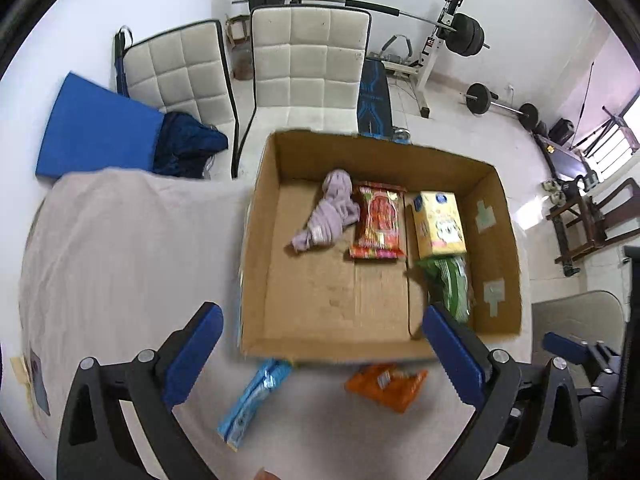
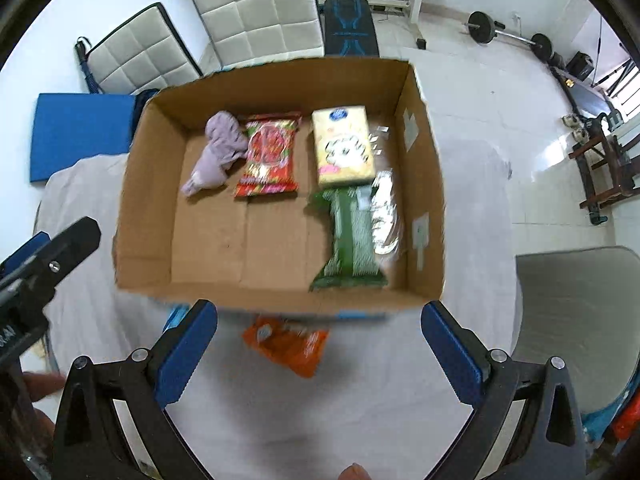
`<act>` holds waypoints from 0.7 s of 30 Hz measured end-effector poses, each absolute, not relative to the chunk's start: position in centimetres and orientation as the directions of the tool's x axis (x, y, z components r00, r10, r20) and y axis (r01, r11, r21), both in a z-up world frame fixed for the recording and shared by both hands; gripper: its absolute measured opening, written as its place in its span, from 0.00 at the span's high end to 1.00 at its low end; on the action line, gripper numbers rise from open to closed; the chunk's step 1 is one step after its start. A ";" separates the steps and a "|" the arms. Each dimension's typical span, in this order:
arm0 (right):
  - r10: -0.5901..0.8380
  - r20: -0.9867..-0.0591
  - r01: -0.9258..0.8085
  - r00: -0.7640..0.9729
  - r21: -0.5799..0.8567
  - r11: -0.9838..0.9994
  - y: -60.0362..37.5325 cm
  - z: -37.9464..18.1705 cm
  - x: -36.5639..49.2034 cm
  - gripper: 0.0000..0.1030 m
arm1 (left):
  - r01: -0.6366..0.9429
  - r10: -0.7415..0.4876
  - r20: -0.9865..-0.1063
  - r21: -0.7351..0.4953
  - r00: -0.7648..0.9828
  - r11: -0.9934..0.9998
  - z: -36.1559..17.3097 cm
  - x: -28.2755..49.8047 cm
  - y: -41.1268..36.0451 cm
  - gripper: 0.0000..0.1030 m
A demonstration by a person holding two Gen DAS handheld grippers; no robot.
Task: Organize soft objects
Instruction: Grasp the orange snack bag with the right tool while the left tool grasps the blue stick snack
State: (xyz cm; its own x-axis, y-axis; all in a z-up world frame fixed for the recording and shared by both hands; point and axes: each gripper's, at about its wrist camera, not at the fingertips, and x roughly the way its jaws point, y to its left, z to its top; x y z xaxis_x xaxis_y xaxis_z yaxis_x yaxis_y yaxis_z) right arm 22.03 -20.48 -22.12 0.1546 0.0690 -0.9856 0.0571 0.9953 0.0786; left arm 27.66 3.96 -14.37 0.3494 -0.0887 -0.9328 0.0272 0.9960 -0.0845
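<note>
Both the left hand-held gripper (image 1: pixel 320 352) and right hand-held gripper (image 2: pixel 320 344) gape empty. Ahead sits a corrugated cardboard box (image 2: pixel 140 240); a crinkly orange packet (image 2: pixel 286 344) lies between the right one's fingers on the cloth-covered worktop (image 2: pixel 360 420).

Chairs: two white quilted chairs (image 1: pixel 308 64) stood behind the table.
Barbell: barbell (image 1: pixel 360 4) rested on a rack (plates at both ends).
Mat: blue mat (image 1: pixel 96 128) lay left.
</note>
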 end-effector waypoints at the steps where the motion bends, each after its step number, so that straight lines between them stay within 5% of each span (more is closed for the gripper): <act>1: 0.081 -0.987 0.054 0.142 0.089 0.995 -20.2 -22.3 21.4 0.00 | 0.020 -0.077 -0.936 -0.074 0.344 0.997 -14.5 27.1 4.3 0.00; 7: 0.133 -0.988 -0.009 0.081 0.133 0.991 -18.3 -25.3 18.3 0.00 | -0.047 0.012 -0.961 -0.001 0.275 0.999 -18.1 22.8 7.5 0.00; 21: -0.037 -0.999 -0.282 0.006 -0.037 0.959 -12.8 -36.8 16.8 0.00 | 0.016 0.070 -0.996 0.071 0.054 0.997 -31.4 20.5 9.8 0.02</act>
State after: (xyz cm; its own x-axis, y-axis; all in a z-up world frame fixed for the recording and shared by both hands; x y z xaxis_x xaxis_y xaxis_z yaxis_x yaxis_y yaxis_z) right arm 16.81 -12.80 -36.84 0.0059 -0.0371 -0.9993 -0.2825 0.9586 -0.0373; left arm 20.54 9.78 -31.39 0.0540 0.0700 -0.9961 0.0156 0.9974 0.0709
